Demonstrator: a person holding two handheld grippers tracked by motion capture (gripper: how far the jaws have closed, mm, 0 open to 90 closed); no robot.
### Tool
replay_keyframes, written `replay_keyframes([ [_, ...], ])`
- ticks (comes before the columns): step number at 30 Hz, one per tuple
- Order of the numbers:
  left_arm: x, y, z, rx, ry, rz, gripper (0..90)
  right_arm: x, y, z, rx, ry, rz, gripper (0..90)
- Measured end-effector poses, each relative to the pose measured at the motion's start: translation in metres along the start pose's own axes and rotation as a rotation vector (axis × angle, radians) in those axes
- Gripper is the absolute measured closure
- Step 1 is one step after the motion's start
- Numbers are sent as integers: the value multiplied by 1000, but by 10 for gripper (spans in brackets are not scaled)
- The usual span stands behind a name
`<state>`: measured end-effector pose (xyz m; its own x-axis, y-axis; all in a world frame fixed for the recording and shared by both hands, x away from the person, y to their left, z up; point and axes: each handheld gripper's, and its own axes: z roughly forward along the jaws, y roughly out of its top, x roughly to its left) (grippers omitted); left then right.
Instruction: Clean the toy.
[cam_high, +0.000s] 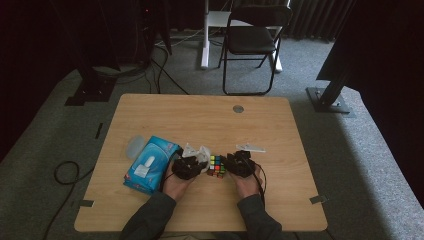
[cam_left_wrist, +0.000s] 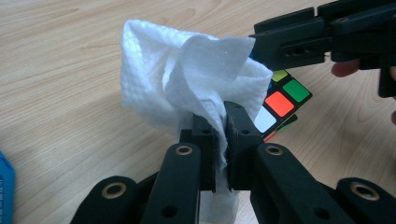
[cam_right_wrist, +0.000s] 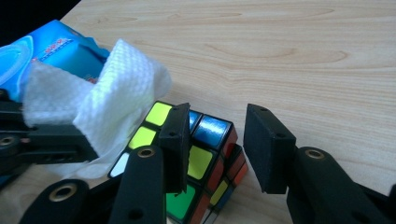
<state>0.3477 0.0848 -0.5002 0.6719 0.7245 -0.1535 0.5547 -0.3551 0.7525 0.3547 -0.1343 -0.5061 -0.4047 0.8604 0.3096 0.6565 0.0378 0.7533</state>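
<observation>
High view first: I am looking down on a wooden table (cam_high: 200, 115), and both of my hands are working low in the frame, just below its centre. I am holding the left gripper (cam_high: 189, 167) to the left of a colour cube (cam_high: 217, 165) and the right gripper (cam_high: 240, 164) to its right, each just beside the cube. A blue pack of wipes (cam_high: 150, 164) is lying at the left, near my left hand.

Left gripper view is showing me its two black jaws pressed together on a white wipe (cam_left_wrist: 187, 79), which is standing up in a crumpled bunch above them in the middle of the frame. The cube (cam_left_wrist: 280, 103) is peeking out behind the wipe at centre right, resting on the table.

Right gripper view is showing my right gripper (cam_right_wrist: 217, 144) with its jaws spread apart; I cannot tell whether the left pad is touching the cube (cam_right_wrist: 201, 161), which is sitting at lower centre, mostly behind that jaw. The wipe (cam_right_wrist: 112, 102) is draping against the cube's upper left edge, with the blue pack (cam_right_wrist: 51, 46) in the upper left corner.
</observation>
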Motion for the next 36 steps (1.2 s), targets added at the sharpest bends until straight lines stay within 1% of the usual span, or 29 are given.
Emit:
replay_keyframes([
  [4,1,1,1,1,4,0,848,0,-1,-4,4,11,4,610],
  [8,3,2,1,-3,8,-6,848,0,0,-9,-8,16,4,616],
  [11,5,3,5,3,6,-10,848,-1,-2,-8,24,36,17,649],
  [12,6,3,6,2,1,-21,849,-1,-3,-7,28,44,18,654],
  [13,6,3,8,4,-4,-20,850,-1,-4,-6,29,55,25,658],
  [16,3,1,11,3,-15,-14,852,1,-3,-6,30,52,21,676],
  [20,3,2,10,-5,-27,-23,854,0,-4,-6,26,52,27,686],
  [23,2,2,10,-3,-27,-17,854,1,-4,-6,21,46,25,688],
  [27,2,2,11,0,-28,-14,855,0,-5,-5,12,51,31,689],
  [28,2,2,11,3,-26,-10,855,1,-6,-6,4,42,29,690],
  [33,1,0,12,2,1,-8,856,2,-6,-6,5,42,29,690],
  [36,1,-1,16,26,27,-10,857,1,-6,-6,4,43,28,690],
])
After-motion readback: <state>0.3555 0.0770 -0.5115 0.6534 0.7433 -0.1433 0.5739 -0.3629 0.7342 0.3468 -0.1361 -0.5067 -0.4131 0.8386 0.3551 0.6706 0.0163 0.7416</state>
